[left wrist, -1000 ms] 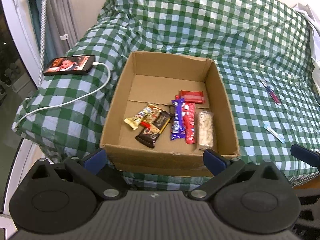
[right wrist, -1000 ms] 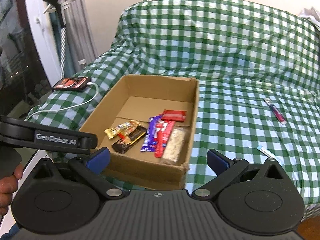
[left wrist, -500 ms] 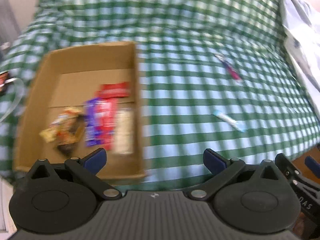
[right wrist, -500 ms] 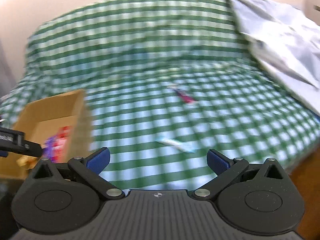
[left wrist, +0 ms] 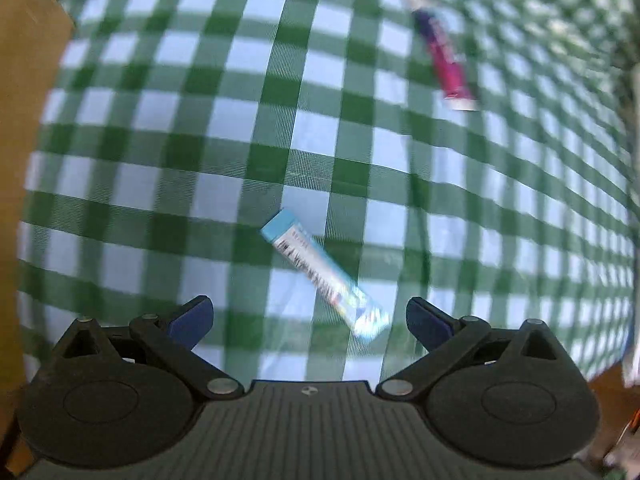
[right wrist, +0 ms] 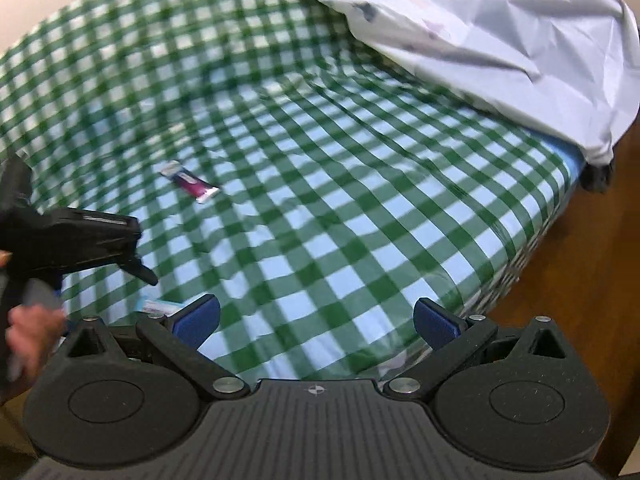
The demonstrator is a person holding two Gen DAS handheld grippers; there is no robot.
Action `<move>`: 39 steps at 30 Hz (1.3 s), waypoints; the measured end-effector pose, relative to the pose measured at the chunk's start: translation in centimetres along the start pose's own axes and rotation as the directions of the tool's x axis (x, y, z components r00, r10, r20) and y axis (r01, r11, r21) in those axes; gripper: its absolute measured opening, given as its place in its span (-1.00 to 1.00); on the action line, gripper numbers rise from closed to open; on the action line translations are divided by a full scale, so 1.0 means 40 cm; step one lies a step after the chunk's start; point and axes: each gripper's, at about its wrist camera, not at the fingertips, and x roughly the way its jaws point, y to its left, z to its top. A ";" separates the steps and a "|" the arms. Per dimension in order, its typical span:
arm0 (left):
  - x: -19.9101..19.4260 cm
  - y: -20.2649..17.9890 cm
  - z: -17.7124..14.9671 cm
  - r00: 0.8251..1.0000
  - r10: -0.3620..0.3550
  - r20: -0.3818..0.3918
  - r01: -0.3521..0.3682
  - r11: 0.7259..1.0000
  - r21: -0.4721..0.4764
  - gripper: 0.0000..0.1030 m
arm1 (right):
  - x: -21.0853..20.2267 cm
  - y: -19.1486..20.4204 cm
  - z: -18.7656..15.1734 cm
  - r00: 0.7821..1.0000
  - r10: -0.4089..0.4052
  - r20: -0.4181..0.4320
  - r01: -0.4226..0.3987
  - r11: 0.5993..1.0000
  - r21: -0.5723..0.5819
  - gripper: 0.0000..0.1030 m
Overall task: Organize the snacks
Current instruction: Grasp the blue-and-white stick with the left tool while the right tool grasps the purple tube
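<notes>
Left wrist view: left gripper (left wrist: 308, 318) hovers with jaws spread wide over the blue snack stick (left wrist: 324, 274) lying on the checkered cloth (left wrist: 160, 160); magenta snack stick (left wrist: 442, 58) lies farther off. Right gripper (right wrist: 318, 318) gapes too, empty.

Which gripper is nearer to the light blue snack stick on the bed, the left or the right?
Left. The left gripper hangs open just above the light blue snack stick. The right gripper, also open, points further right over bare checked cover.
</notes>
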 end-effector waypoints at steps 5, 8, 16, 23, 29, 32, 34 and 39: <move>0.092 -0.036 0.040 0.999 0.033 -0.040 -0.032 0.999 0.011 0.99 | 0.083 -0.015 0.034 1.000 0.007 -0.027 -0.007 1.000 0.002 0.98; 0.089 -0.046 0.017 0.994 0.106 0.013 -0.106 0.993 0.052 0.72 | 0.128 -0.013 0.061 1.000 0.014 -0.026 -0.014 1.000 0.002 0.98; 0.021 0.030 0.010 0.987 0.105 0.121 -0.122 0.982 0.141 -0.79 | 0.209 0.028 0.123 0.999 0.050 0.016 -0.049 0.998 -0.041 0.98; -0.003 0.183 0.078 0.973 0.138 0.186 -0.176 0.962 0.207 -0.79 | 0.401 0.190 0.198 0.969 0.234 0.081 -0.196 0.924 -0.328 0.98; -0.018 0.250 0.105 0.977 0.104 0.188 -0.151 0.955 0.256 -0.79 | 0.607 0.353 0.280 0.960 0.274 0.063 -0.215 0.858 -0.467 0.98; -0.014 0.261 0.107 0.979 0.079 0.189 -0.131 0.951 0.281 -0.79 | 0.694 0.411 0.316 0.963 0.267 0.049 -0.214 0.857 -0.469 0.98; -0.019 0.269 0.105 0.980 0.066 0.187 -0.120 0.949 0.290 -0.79 | 0.735 0.442 0.330 0.965 0.259 0.038 -0.212 0.856 -0.471 0.94; -0.034 0.281 0.081 0.982 0.037 0.183 -0.091 0.950 0.298 -0.89 | 0.782 0.515 0.298 0.964 0.266 0.004 -0.214 0.782 -0.585 0.18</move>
